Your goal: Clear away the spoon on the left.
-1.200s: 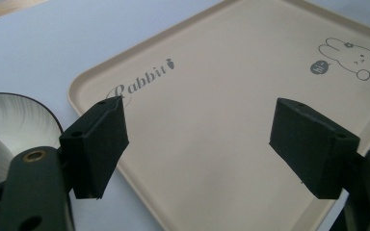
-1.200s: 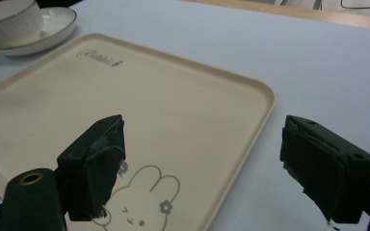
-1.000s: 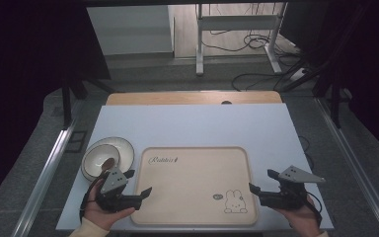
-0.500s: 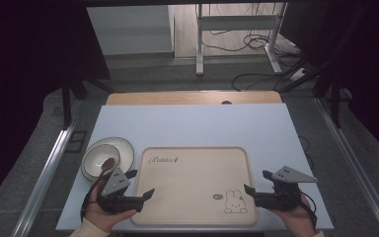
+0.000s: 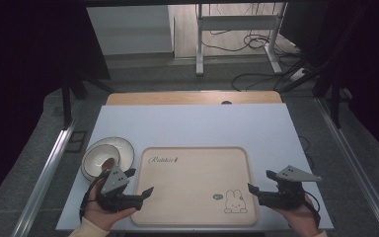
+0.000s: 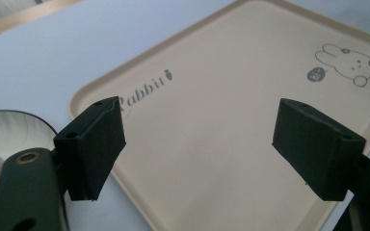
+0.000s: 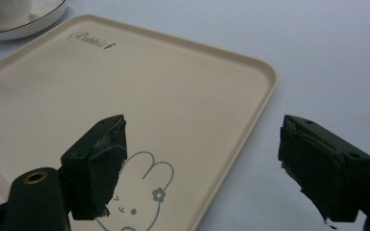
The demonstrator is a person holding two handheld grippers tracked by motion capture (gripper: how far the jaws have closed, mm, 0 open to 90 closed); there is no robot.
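A beige tray with a rabbit drawing and the word "Rabbit" lies flat at the table's near middle. My left gripper hovers at the tray's front-left corner, open, nothing between its fingers. In the left gripper view the left gripper looks across the tray, jaws wide apart. My right gripper sits just off the tray's right edge, open and empty. The right gripper view shows the right gripper straddling the tray's rim near the rabbit drawing.
A white bowl with a dark rim stands just left of the tray, close behind my left gripper; it also shows as a bowl and a bowl. The pale blue table stretches behind the tray. A wooden strip lines the far edge.
My right gripper has edged slightly left toward the tray's right edge. The left gripper, tray and bowl have hardly moved.
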